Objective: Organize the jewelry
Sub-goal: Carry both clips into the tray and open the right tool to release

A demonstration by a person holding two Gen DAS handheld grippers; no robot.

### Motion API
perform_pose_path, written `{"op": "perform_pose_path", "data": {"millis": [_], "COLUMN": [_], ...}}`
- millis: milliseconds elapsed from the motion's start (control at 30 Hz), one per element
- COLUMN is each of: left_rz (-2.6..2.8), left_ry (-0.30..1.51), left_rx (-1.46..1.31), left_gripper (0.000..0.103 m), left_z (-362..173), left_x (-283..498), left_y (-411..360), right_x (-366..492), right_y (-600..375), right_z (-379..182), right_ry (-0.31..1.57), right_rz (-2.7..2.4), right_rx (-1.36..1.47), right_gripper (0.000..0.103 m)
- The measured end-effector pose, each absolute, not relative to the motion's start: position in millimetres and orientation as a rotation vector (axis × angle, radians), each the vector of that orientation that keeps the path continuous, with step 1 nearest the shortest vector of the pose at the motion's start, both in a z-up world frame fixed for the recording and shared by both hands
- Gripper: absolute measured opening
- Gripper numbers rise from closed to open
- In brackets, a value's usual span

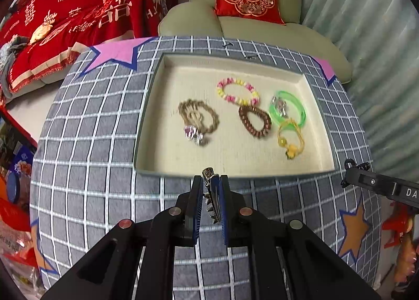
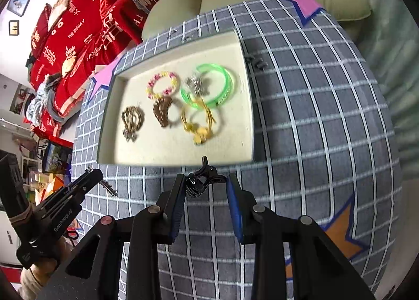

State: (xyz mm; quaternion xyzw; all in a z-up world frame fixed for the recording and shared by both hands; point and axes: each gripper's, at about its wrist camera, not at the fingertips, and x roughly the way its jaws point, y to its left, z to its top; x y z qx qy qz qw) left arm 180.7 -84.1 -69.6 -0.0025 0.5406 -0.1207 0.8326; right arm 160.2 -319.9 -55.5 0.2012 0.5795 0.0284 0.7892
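We find the left gripper [image 1: 211, 182] closed on a toothed metal clip [image 1: 211, 195], pinched upright between its blue pads, above the checked cloth [image 1: 91, 143] just near of the tray [image 1: 149, 106]. The right gripper [image 2: 204, 182] grips a black claw clip [image 2: 201, 182]; its fingers stand somewhat apart, with the clip spanning the gap between them, also just near of the tray's near rim.

The tray lies on the cloth and holds the sorted pieces, which show with some blur. We note a pink-and-yellow bead bracelet [image 1: 237, 92] toward the far side, a green bangle [image 1: 288, 109] at the right with a small silver piece [image 1: 280, 107] inside it, a brown bead bracelet [image 1: 255, 120] in the middle, a yellow cord bracelet [image 1: 289, 139] right of that, touching the bangle, and a tan bracelet [image 1: 199, 116] at the left with a pinkish charm [image 1: 193, 135] at its near edge.
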Motion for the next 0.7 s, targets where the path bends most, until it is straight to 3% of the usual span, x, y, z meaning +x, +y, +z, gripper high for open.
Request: {"op": "perform_pose_path", "data": {"millis": [700], "left_rz": [-0.223], "left_ry": [1.121], "left_rx": [0.015], "left_gripper": [0.022], "left_z": [-76], "left_x": [238], "left_y": [-101], "right_x": [230], "right_y": [-324], "right_z": [-64], "right_ry": [1.236], "right_rz": [0.109], "right_rx": [0.392], "right_gripper": [0.034]}}
